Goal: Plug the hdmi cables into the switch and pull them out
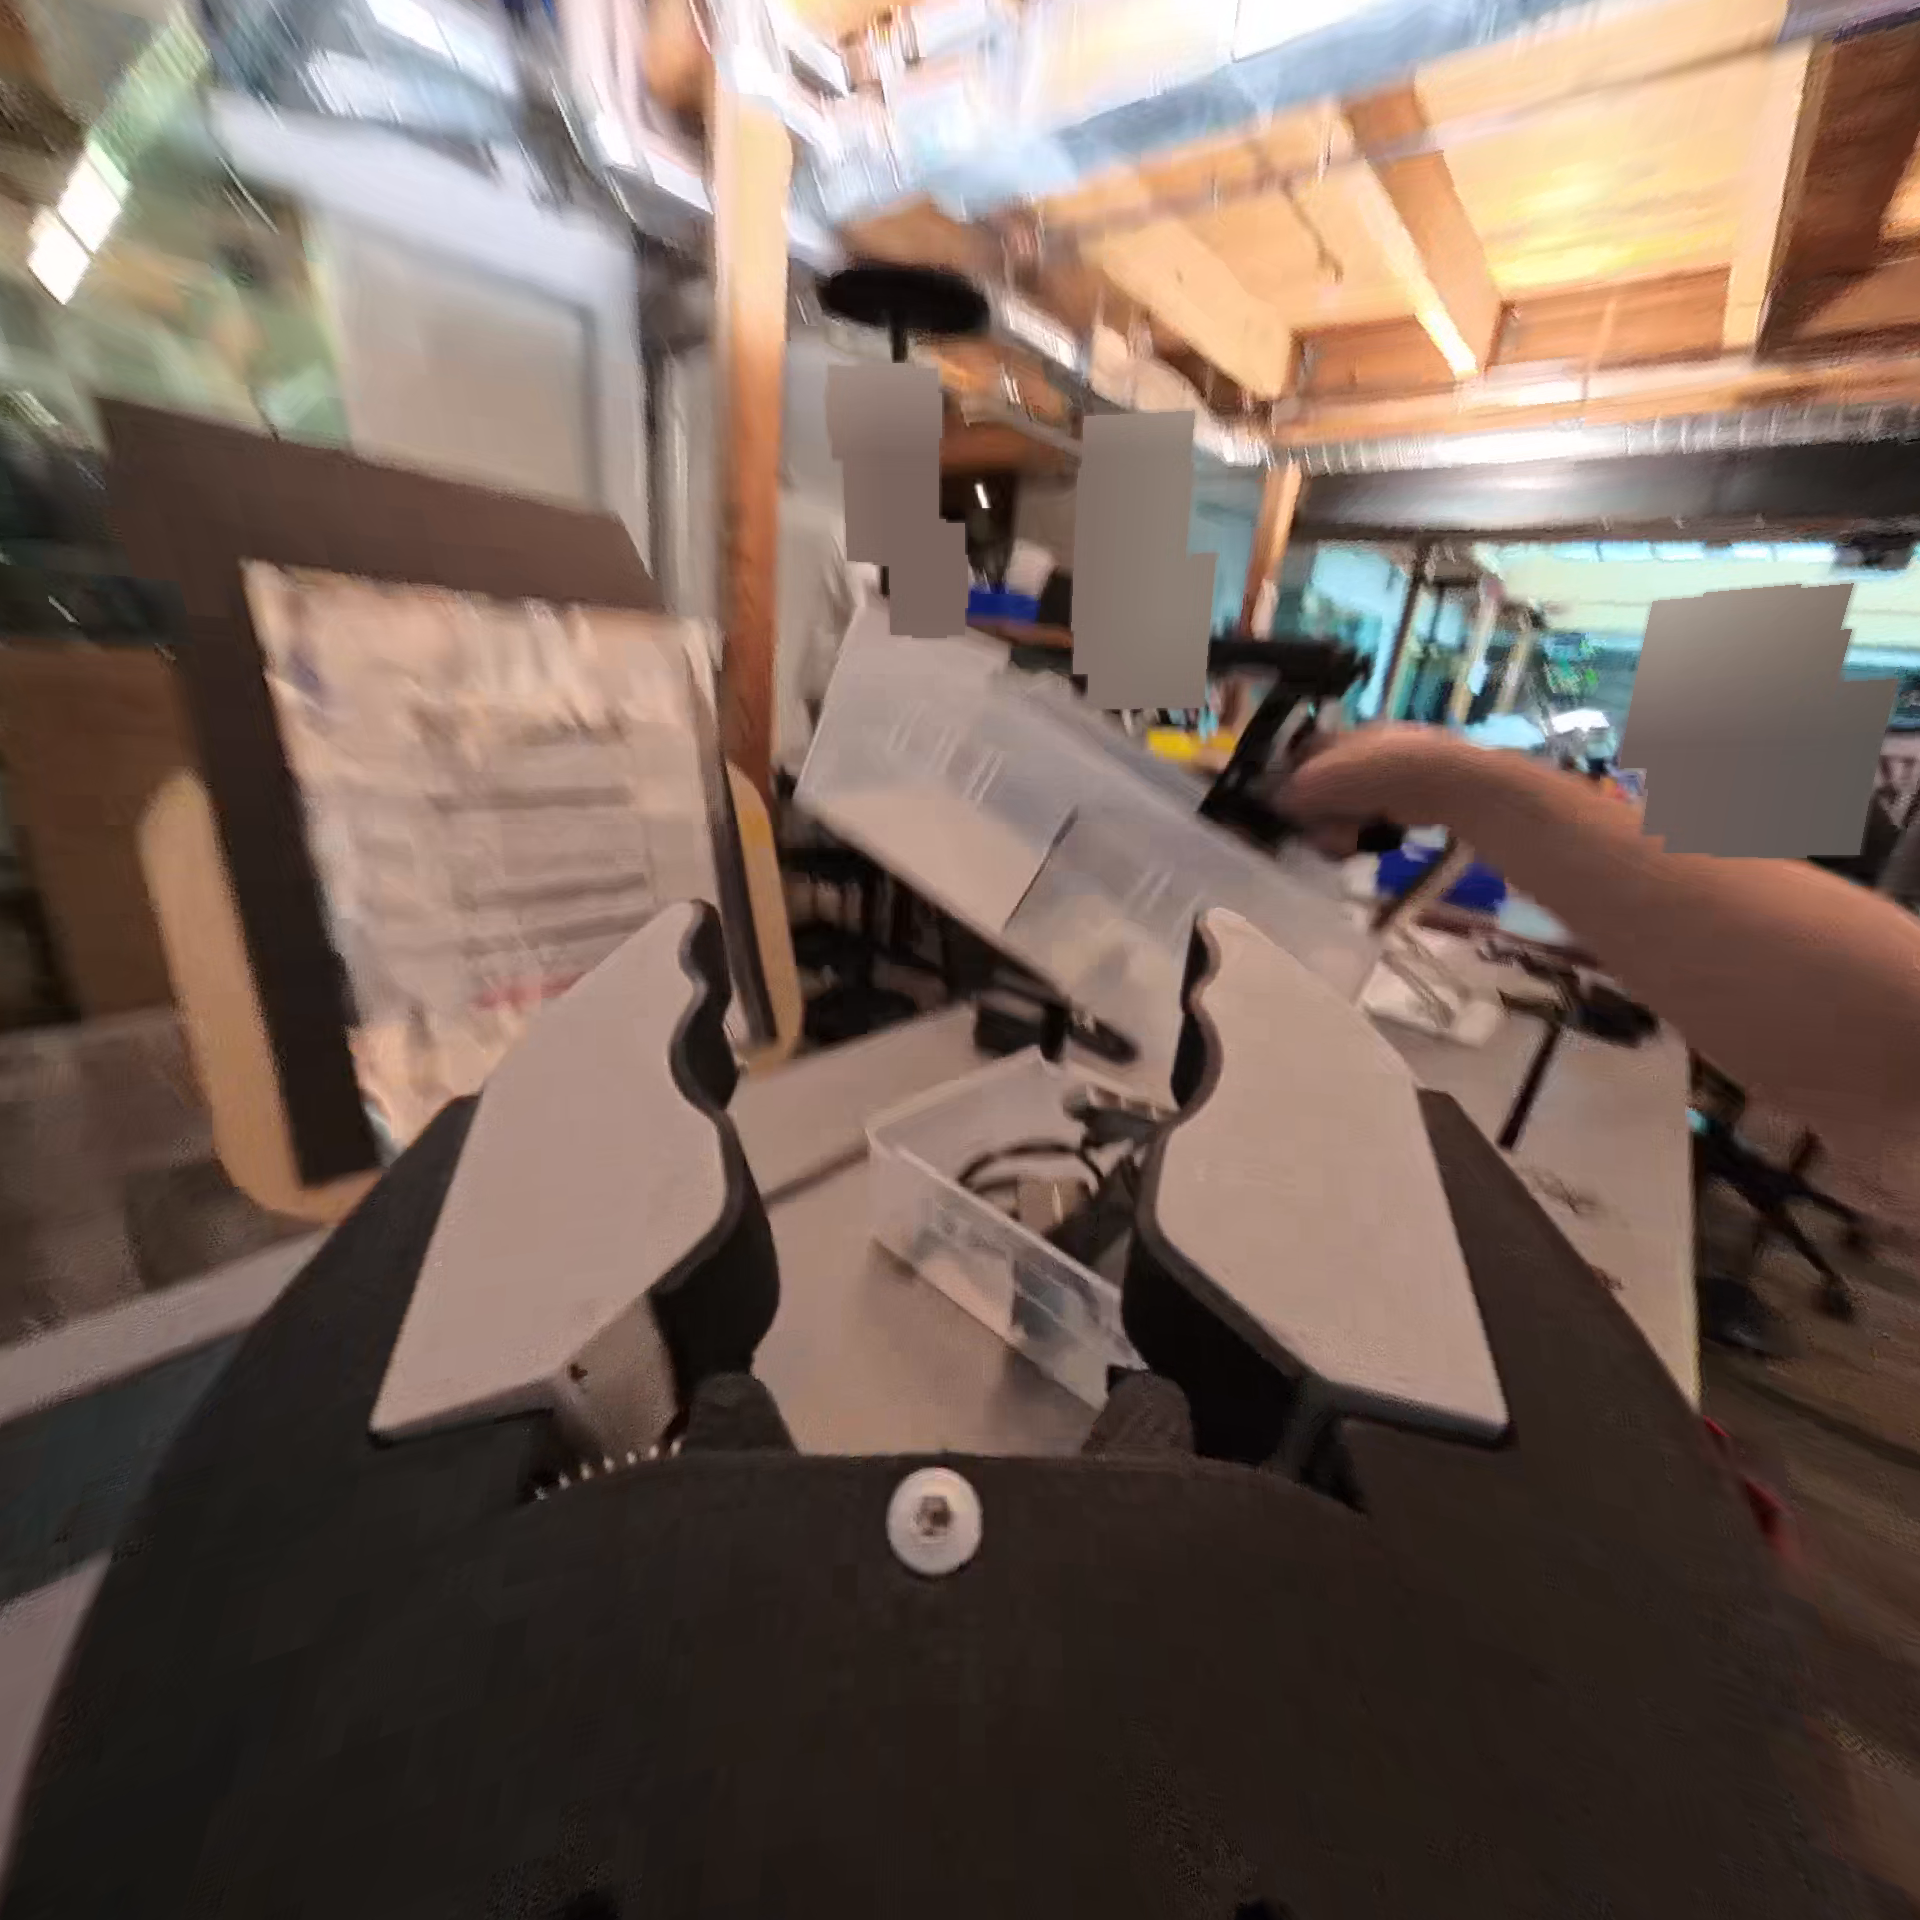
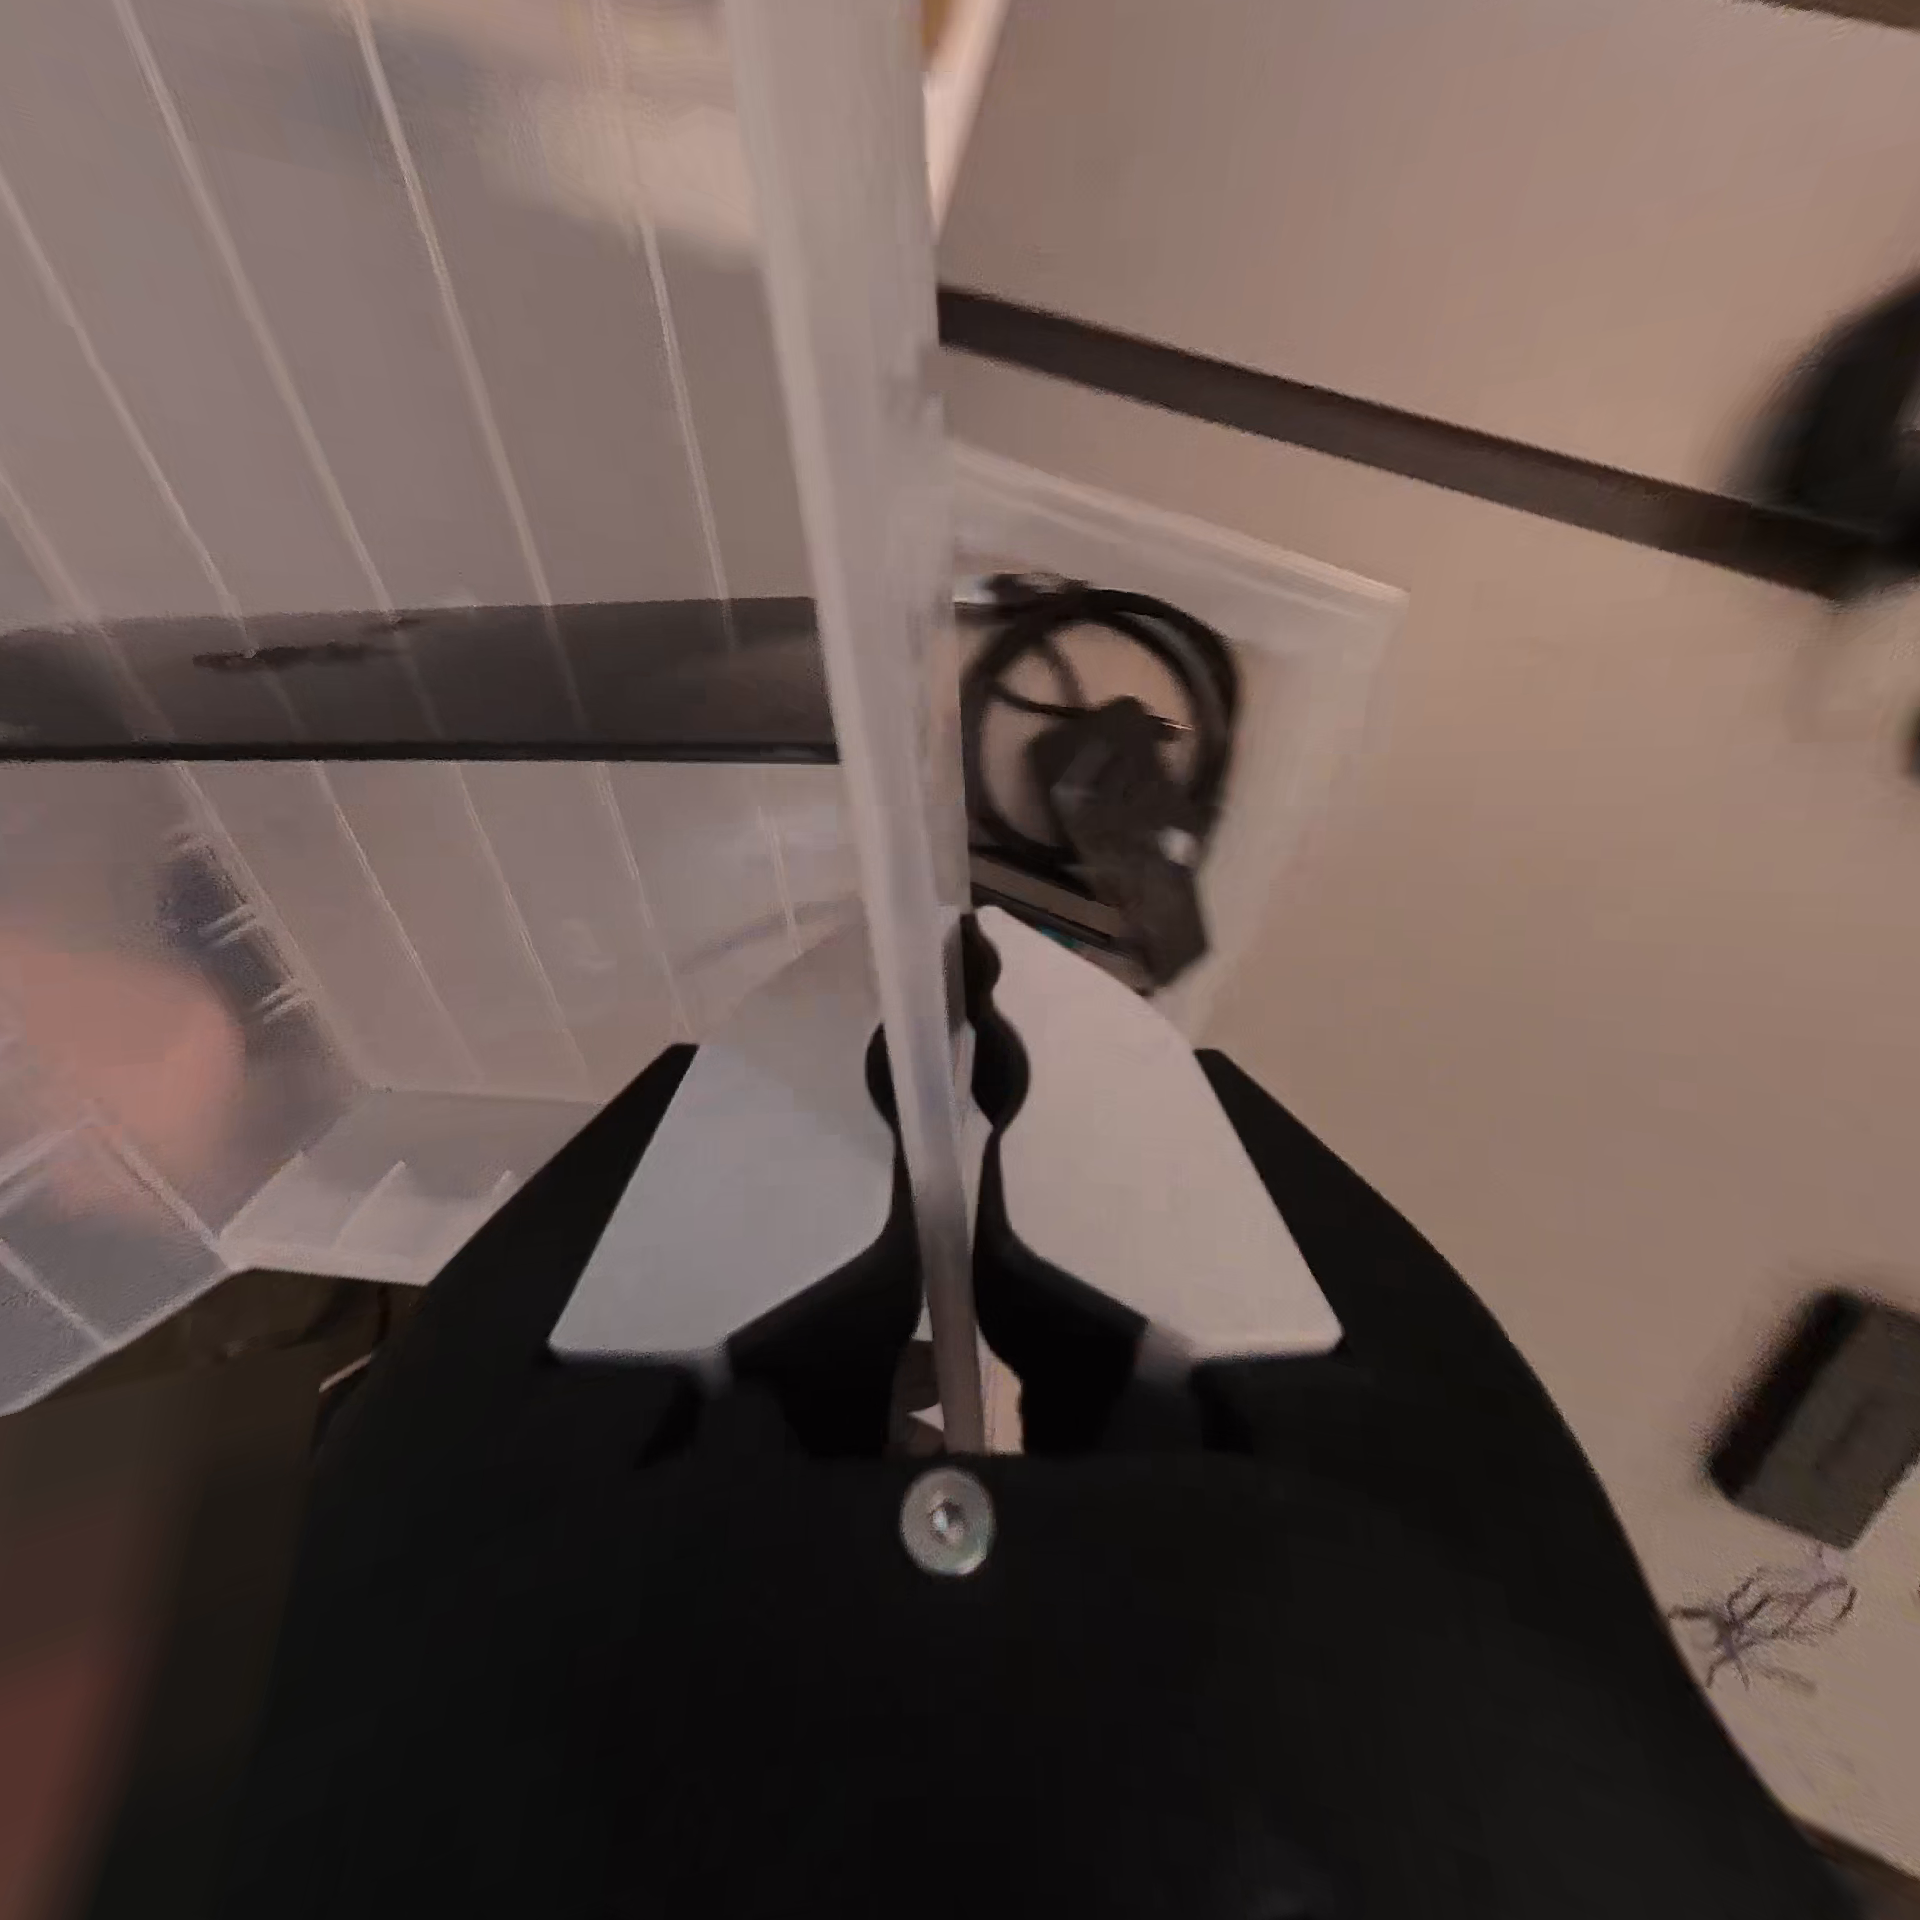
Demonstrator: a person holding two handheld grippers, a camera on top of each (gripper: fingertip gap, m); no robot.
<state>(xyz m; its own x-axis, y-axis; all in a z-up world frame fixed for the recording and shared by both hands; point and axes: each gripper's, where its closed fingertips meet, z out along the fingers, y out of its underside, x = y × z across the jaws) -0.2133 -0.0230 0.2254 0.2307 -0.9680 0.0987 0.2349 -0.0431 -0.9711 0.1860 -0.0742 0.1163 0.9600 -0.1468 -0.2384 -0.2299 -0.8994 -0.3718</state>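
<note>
Black coiled HDMI cables (image 2: 1101, 707) lie in a clear plastic box (image 2: 1299, 644) on the pale table; a dark flat device (image 2: 1070, 920) lies under them at the near end. My right gripper (image 2: 935, 997) is shut on the edge of the box's clear ribbed lid (image 2: 416, 416) and holds it tilted above the box. In the left wrist view the lid (image 1: 987, 790) hangs tilted over the open box (image 1: 997, 1257) with the cables (image 1: 1039, 1164) inside. My left gripper (image 1: 956, 935) is open and empty, raised short of the box.
A person's forearm (image 1: 1662, 914) reaches in from the right toward the lid. A small black box (image 2: 1829, 1423) lies on the table to the right. A dark seam (image 2: 1351, 426) crosses the table behind the box. A board with papers (image 1: 468, 810) stands at left.
</note>
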